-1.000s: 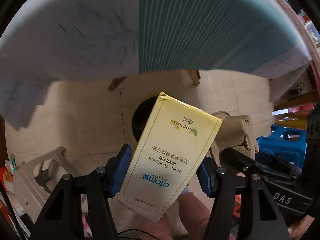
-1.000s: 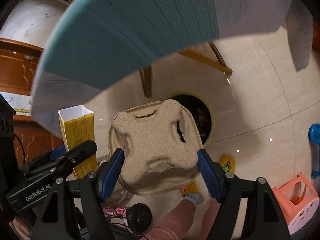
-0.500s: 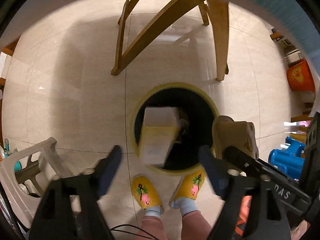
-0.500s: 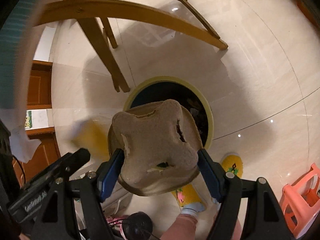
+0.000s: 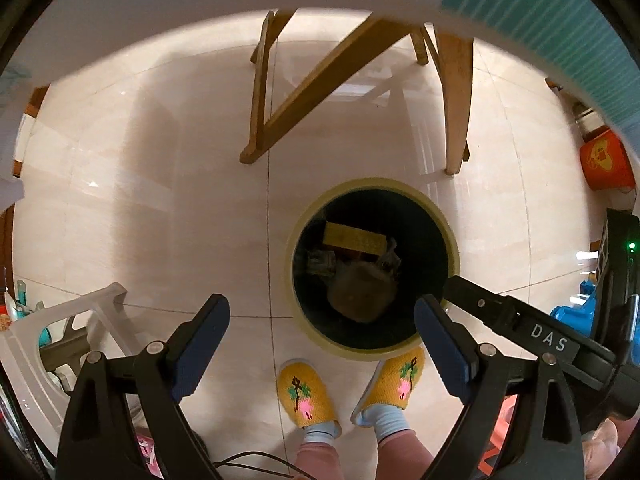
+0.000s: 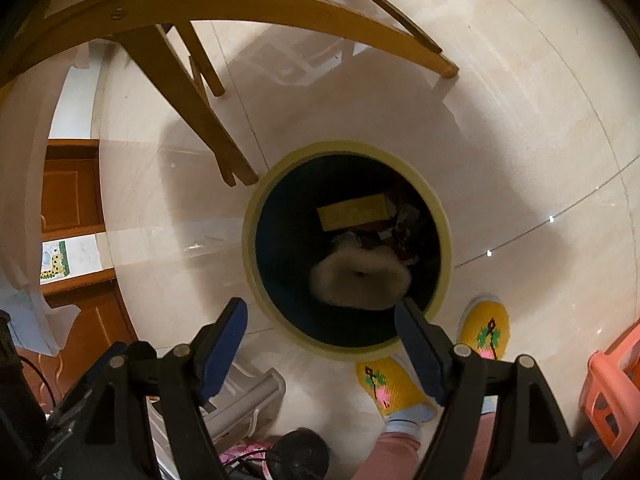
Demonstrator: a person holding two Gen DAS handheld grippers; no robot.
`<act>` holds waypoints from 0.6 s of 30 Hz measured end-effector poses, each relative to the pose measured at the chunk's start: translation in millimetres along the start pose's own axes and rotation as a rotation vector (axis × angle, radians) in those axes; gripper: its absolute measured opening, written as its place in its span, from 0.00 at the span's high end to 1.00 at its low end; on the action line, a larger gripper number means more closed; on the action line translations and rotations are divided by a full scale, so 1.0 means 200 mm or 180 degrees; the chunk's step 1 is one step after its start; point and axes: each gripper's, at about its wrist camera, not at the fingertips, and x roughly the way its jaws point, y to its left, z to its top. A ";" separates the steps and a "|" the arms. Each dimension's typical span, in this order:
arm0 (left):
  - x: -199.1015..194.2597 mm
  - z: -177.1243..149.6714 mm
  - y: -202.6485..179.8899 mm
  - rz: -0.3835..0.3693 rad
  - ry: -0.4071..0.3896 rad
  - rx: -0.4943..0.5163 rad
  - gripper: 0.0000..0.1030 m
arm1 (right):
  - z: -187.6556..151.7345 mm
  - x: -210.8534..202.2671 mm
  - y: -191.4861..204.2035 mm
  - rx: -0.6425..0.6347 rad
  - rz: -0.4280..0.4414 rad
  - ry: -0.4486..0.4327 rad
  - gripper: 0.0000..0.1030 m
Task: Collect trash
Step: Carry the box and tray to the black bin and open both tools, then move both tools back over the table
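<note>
A round trash bin with a pale yellow rim (image 5: 451, 236) (image 6: 250, 216) stands on the tiled floor below both grippers. Inside it lie the yellow toothpaste box (image 5: 354, 239) (image 6: 354, 212) and the brown pulp cup carrier (image 5: 362, 294) (image 6: 360, 278), on top of other dark trash. My left gripper (image 5: 322, 340) is open and empty above the bin's near left edge. My right gripper (image 6: 322, 334) is open and empty above the bin's near edge. The right gripper's arm (image 5: 532, 334) shows at the right of the left wrist view.
The person's feet in yellow slippers (image 5: 306, 394) (image 6: 390, 386) stand just in front of the bin. Wooden table legs (image 5: 276, 120) (image 6: 192, 96) stand behind it. A white plastic stool (image 5: 44, 344) is at the left, orange (image 6: 612, 392) and blue (image 5: 572, 318) stools at the right.
Both grippers opened. The yellow box dropped from the left gripper into the bin, then the pulp carrier dropped from the right gripper into it. Both views tilted down toward the floor.
</note>
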 end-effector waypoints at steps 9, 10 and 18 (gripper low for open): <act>-0.25 -0.02 0.01 -0.0042 -0.0102 0.0013 0.10 | -0.03 -0.19 0.09 -0.0184 -0.0032 -0.0112 0.25; -0.29 -0.02 0.02 -0.0052 -0.0109 0.0017 0.10 | -0.03 -0.21 0.10 -0.0200 -0.0033 -0.0124 0.25; -0.68 -0.03 0.02 -0.0128 -0.0204 0.0099 0.10 | -0.13 -0.57 0.26 -0.0371 -0.0039 -0.0278 0.25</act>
